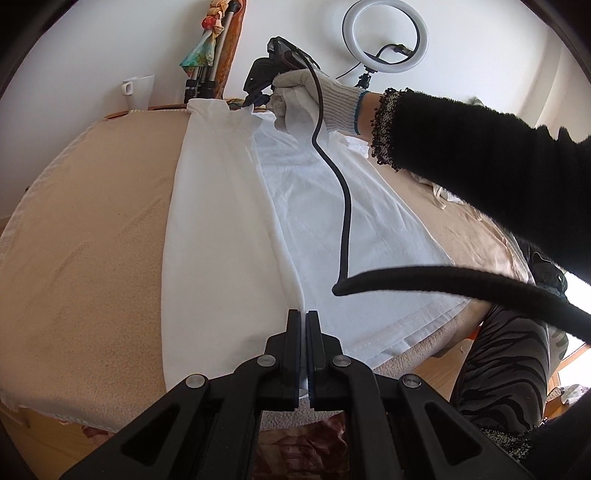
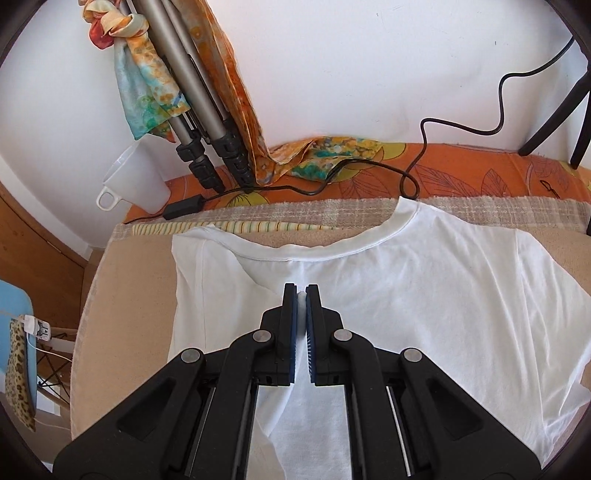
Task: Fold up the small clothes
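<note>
A white t-shirt [image 1: 229, 221] lies flat on the beige-covered table [image 1: 92, 229], with its left side folded inward along a long crease. My left gripper [image 1: 303, 314] is shut on the folded edge near the hem. At the far end a gloved hand [image 1: 314, 99] holds my right gripper [image 1: 258, 98] at the shoulder end of the same fold. In the right wrist view, my right gripper [image 2: 301, 291] is shut on a pinch of the t-shirt [image 2: 443, 302] just below the collar [image 2: 332, 254]. A black cable [image 1: 343, 206] trails across the shirt.
At the table's far edge stand a white mug [image 2: 136, 181], tripod legs [image 2: 207, 122] with a coloured scarf [image 2: 147, 85], and a thin cable with an adapter [image 2: 183, 206] on an orange cloth [image 2: 461, 173]. A ring light [image 1: 384, 35] is behind. A blue chair [image 2: 14, 332] is at the left.
</note>
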Tool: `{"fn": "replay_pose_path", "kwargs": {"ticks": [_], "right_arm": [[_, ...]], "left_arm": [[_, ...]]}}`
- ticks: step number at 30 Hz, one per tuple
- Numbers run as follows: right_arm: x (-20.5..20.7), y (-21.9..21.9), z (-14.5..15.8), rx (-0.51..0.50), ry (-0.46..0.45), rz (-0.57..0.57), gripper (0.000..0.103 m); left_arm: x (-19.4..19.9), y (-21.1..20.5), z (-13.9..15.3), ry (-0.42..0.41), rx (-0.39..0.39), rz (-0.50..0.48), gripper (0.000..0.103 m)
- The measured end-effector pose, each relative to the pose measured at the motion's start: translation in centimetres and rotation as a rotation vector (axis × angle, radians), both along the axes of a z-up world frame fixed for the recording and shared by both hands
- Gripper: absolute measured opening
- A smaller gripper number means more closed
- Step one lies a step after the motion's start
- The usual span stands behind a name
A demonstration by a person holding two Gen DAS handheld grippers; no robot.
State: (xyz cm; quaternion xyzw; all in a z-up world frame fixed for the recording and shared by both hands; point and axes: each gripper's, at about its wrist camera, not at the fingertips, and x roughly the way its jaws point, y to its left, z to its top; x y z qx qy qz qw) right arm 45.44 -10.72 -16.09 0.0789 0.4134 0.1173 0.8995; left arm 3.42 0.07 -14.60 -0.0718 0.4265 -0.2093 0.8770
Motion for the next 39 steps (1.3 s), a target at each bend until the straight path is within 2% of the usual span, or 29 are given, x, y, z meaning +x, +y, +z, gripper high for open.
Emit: {"fn": "replay_pose_path", "kwargs": {"ticks": [2,4,6,7,8,10,18,26,34,39], "right_arm": [[0.1,0.7,0.3,-0.013,-0.003,0.022,0.005],[0.0,1.1,0.8,-0.043,-0.01,0.022,0.005],[-0.3,1.4,1.2,-0.07,-0.022,0.019,0.01],[-0.5,1.4,1.5,-0.078,-0.029,0.019,0.02],[-0.8,1.4,1.8,-0.081,-0.037,0.015,0.04],[-1.5,1.1,2.6,-0.079,-0.07,0.011,0.054],[-5.3,-0.9,6.5,-0.052,-0.137,0.003,0.054],[-11.2,-4.6,10.5,0.007,-0.208,0.004,0.054],[-16.9,-11.9,14.6,0.049,-0.279,-0.057,0.054],[-20.8,-17.7,14.4,0.037,-0.283,-0.095,0.054]], "left_arm": [[-0.1,-0.2,0.1,-0.003,-0.003,-0.008,0.0],[-0.6,-0.3,0.2,-0.005,0.002,-0.017,0.008],[-1.1,-0.4,0.4,-0.013,-0.003,-0.028,0.014],[-1.5,-0.4,0.5,-0.019,-0.001,-0.032,0.016],[-1.7,-0.5,0.7,-0.025,0.004,-0.036,0.016],[-2.3,-0.5,1.0,-0.045,0.022,-0.032,0.016],[-4.4,0.2,2.0,-0.073,0.055,0.005,0.016],[-6.2,-0.3,2.3,-0.109,0.156,0.025,0.016],[-7.7,-1.4,3.2,-0.201,0.269,0.08,0.016],[-8.1,-2.6,4.1,-0.269,0.294,0.123,0.016]]}}
